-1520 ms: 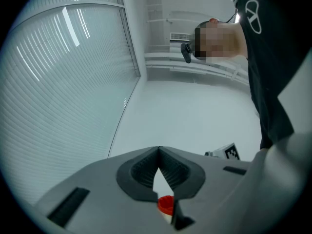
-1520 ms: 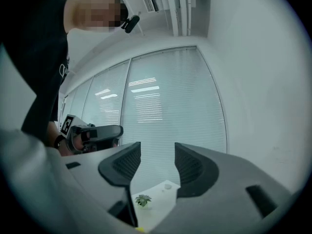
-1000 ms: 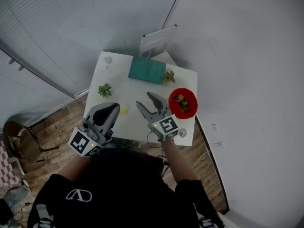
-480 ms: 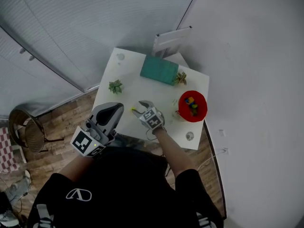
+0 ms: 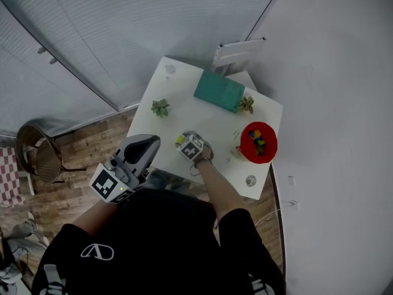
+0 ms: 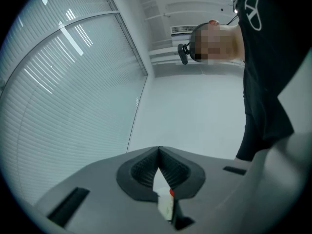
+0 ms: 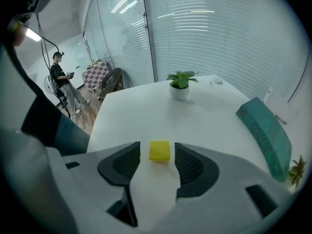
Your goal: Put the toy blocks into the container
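Observation:
A small yellow block (image 7: 159, 150) lies on the white table (image 5: 184, 112), directly between the jaws of my right gripper (image 7: 157, 148). The jaws have just been closing a little, but a gap shows on both sides of the block, so the gripper is open. In the head view the right gripper (image 5: 183, 141) points steeply down at the block (image 5: 179, 139) near the table's front edge. The red bowl (image 5: 258, 142) at the right holds several coloured blocks. My left gripper (image 5: 144, 145) hovers off the table's near-left side, its jaws (image 6: 159, 152) shut with nothing between them.
A teal box (image 5: 219, 91) lies at the table's far side, with a small plant (image 5: 247, 104) beside it and another plant (image 5: 161, 107) at the left. A small round object (image 5: 250, 180) sits at the near right corner. A chair (image 5: 37, 155) stands on the wooden floor.
My right gripper has dropped from above the table down over the yellow block, tipping to point downward. The left gripper has barely shifted. The head view has drifted, so the table sits further right.

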